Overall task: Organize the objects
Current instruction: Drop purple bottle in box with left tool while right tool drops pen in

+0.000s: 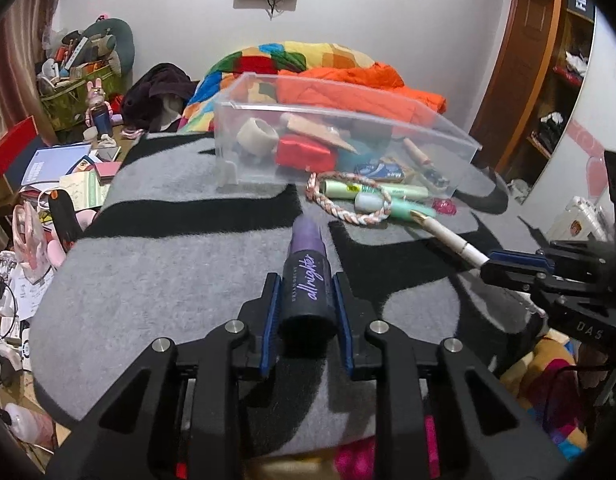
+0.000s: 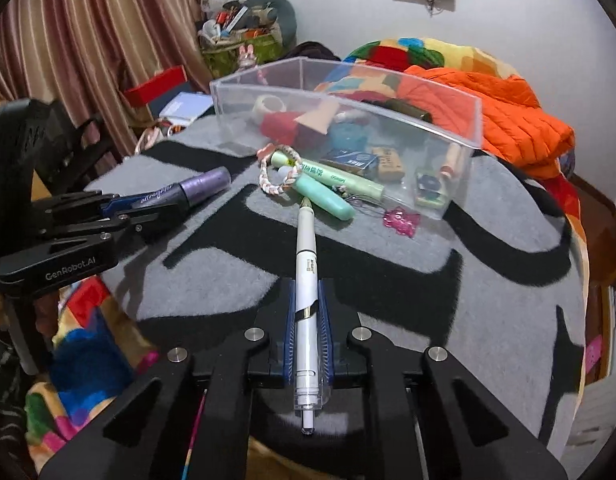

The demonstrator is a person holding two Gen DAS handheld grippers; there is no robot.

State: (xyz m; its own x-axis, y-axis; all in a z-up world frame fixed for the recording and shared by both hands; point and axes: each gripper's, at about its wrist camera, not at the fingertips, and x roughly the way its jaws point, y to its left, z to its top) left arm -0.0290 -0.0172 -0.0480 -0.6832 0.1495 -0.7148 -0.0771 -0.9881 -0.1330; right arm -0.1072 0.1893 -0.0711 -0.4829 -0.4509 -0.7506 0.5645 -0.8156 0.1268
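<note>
- The clear rectangular plastic bin point(image 1: 348, 120) is sitting at the far end of the grey-and-black fuzzy mat point(image 1: 167, 280) and is already holding a good share of the clutter: a roll of pale tape, a red pouch, a blue box and more (so the sorting looks partly done).
- A small pile is still waiting just outside the bin's near wall: two pale green tube-shaped markers point(image 2: 336, 178), a pink-and-white braided cord loop point(image 1: 340, 204) lying over them, and a little pink translucent charm point(image 2: 402, 220).
- The left hand-held gripper point(image 1: 308, 300) is clamping the dark purple "allnighter" spray bottle point(image 1: 305, 276) by its base, with the purple cap pointing toward the bin, tilted down over the mat.
- The right hand-held gripper point(image 2: 308, 320) is clenching the slim white click pen point(image 2: 306, 280) along its barrel, its gold tip lying right by the markers, angled down likewise.
- Both held items are still outside the bin, so dropping them in seems next.
</note>
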